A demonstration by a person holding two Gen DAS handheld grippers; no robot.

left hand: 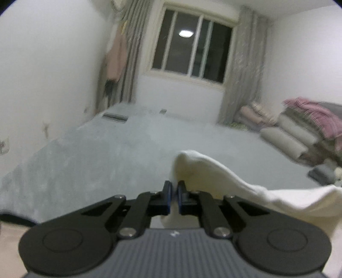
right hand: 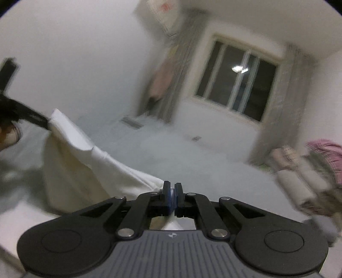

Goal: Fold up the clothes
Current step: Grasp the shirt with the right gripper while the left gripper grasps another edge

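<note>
White walls, a dark window [left hand: 190,45] and grey curtains lie far ahead of both tools. Below them spreads a pale grey bed [left hand: 106,149], with bedding stacked at its right. A white garment [right hand: 85,166] hangs lifted between the left hand-held gripper [left hand: 174,192] and right hand-held gripper [right hand: 172,192], each clenched on an edge. Judging by this, it is mid-carry; next it needs lowering flat.

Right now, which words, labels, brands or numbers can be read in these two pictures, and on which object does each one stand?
No readable text.
Left gripper: a small pale mark on its grey body, a logo, not legible letters.
Right gripper: a similar mark, also not legible.
White air conditioner: a red mark, too blurred to read.
White garment: no print visible.
</note>
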